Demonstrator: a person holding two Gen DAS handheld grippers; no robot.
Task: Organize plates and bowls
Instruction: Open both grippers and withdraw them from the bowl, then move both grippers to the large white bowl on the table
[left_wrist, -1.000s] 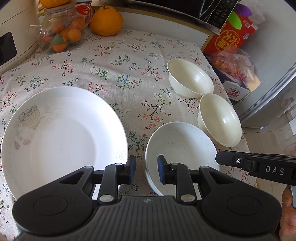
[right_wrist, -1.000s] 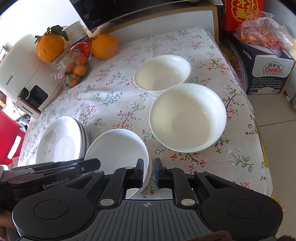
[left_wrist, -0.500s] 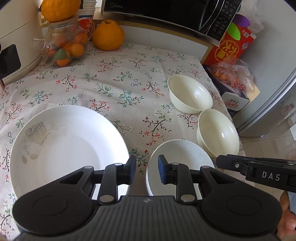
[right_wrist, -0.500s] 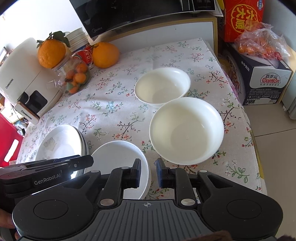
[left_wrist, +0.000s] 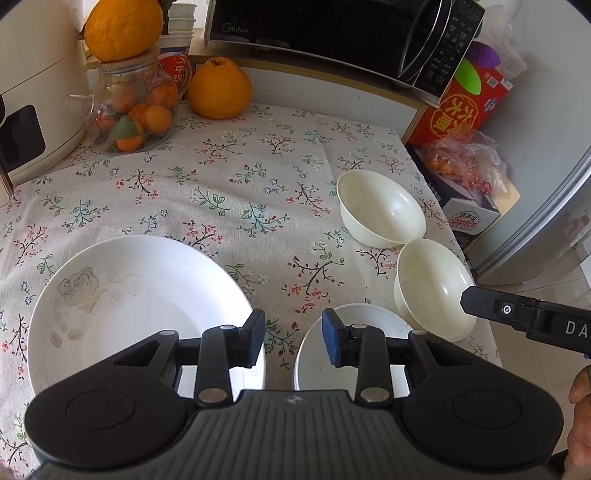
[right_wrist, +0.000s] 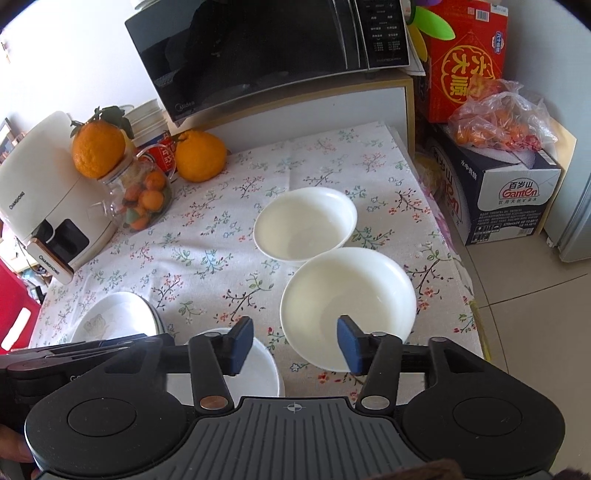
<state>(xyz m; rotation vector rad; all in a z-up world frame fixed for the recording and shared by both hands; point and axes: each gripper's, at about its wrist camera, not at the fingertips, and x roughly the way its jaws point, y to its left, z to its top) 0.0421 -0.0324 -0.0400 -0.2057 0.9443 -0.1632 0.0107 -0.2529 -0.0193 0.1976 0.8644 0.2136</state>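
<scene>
Plates and bowls lie on a floral tablecloth (left_wrist: 229, 192), none of them gripped. The left gripper (left_wrist: 293, 343) hangs above the gap between the big plate (left_wrist: 122, 306) and the small plate (left_wrist: 365, 325), its jaws opening with nothing between them. The right gripper (right_wrist: 295, 345) hovers over the near table edge, jaws opening wider, also with nothing between them; the near bowl (right_wrist: 347, 295) shows just past its right finger and the small plate (right_wrist: 255, 369) under its left one. The big plate (right_wrist: 118, 317) carries a faint grey rose and seems to rest on at least one more plate. The two bowls are cream and upright, the far bowl (right_wrist: 304, 225) touching or almost touching the near one. In the left view the near bowl (left_wrist: 432, 284) sits just beside the small plate, with the far bowl (left_wrist: 380, 210) behind it. Farther back stand a glass jar (left_wrist: 136, 110) of small oranges with a large orange (left_wrist: 122, 27) on top, another orange (left_wrist: 219, 88) beside it, a white appliance (right_wrist: 44, 199) and a microwave (right_wrist: 266, 51).
</scene>
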